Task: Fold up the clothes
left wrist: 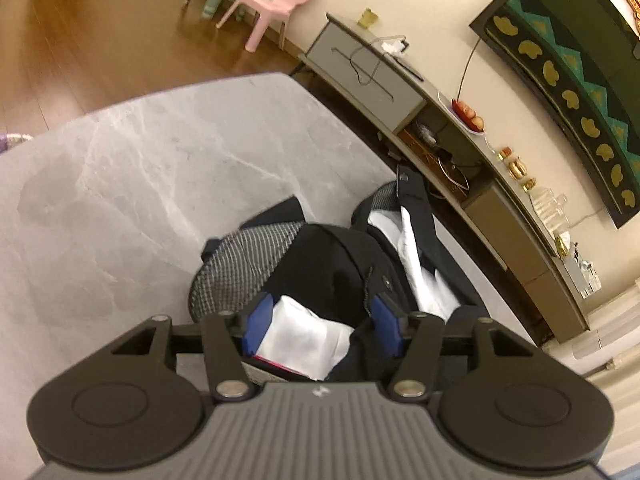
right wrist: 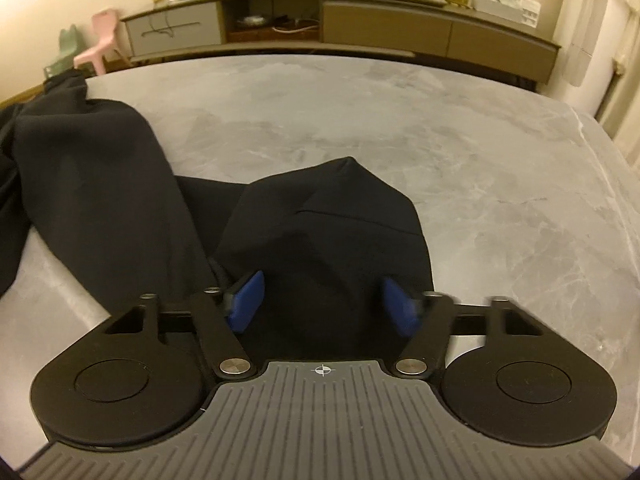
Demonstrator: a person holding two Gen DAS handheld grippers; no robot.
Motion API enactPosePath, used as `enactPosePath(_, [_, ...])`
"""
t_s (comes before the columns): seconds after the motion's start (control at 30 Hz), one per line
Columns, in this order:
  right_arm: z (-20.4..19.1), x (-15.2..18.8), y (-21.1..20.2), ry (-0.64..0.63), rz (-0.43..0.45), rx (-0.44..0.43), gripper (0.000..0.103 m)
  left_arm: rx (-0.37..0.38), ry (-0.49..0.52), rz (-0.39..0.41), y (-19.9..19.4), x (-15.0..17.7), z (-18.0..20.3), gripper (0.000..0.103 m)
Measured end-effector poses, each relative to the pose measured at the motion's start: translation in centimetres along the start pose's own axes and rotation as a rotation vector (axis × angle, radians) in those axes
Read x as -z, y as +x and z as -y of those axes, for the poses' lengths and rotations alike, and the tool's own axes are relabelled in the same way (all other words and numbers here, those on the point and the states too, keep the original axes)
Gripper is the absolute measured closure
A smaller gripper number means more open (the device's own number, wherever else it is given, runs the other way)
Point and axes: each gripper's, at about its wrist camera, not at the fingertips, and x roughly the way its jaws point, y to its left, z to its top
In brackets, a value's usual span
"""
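The black garment (right wrist: 100, 168) lies crumpled on the grey table (right wrist: 440, 128) — mesh lining and white pockets up at one end. Both grippers — left (left wrist: 320, 324), right (right wrist: 324, 300) — hover over it, fingers spread, grasping nothing.

The right tool (right wrist: 323, 304) sits low in the frame, its blue fingers (right wrist: 248, 300) spread wide over a peaked fold of black garment (right wrist: 324, 232). The cloth trails toward the upper left across the grey marble tabletop (right wrist: 480, 160). A long sideboard (right wrist: 360, 28) lines the top.
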Motion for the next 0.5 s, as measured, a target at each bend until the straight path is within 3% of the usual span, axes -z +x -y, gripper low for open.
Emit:
enactPosePath(0.03, [0.2, -0.3, -0.5, 0.017, 0.026, -0.004, 0.094, 0.001, 0.003, -0.006, -0.1, 0.3, -0.3, 0.047])
enactPosePath(0.07, [0.5, -0.5, -1.0, 0.035, 0.052, -0.007, 0.103, 0.0, 0.009, -0.01, 0.0, 0.3, -0.3, 0.047])
enactPosePath(0.23, [1.6, -1.8, -3.4, 0.122, 0.183, -0.025, 0.103, 0.002, 0.027, -0.016, 0.7, 0.4, 0.1, 0.047])
enactPosePath(0.3, [4.9, -2.1, -4.4, 0.326, 0.282, -0.017, 0.103, -0.003, 0.03, -0.02, 1.1, 0.6, 0.3, 0.046])
enactPosePath(0.33, [6.5, -1.8, -4.1, 0.403, 0.292, 0.032, 0.103, -0.005, 0.029, -0.023, 1.2, 0.6, 0.3, 0.046])
enactPosePath(0.37, [8.0, -1.3, -3.5, 0.463, 0.287, 0.095, 0.096, -0.007, 0.027, -0.027, 1.4, 0.7, 0.4, 0.046])
enactPosePath(0.43, [9.6, -0.6, -1.7, 0.474, 0.181, 0.147, 0.075, -0.013, 0.033, -0.032, 1.6, 0.9, 0.6, 0.044])
enactPosePath(0.5, [9.3, -0.4, -1.7, 0.423, 0.156, 0.164, 0.068, -0.016, 0.037, -0.033, 1.7, 1.0, 0.8, 0.042])
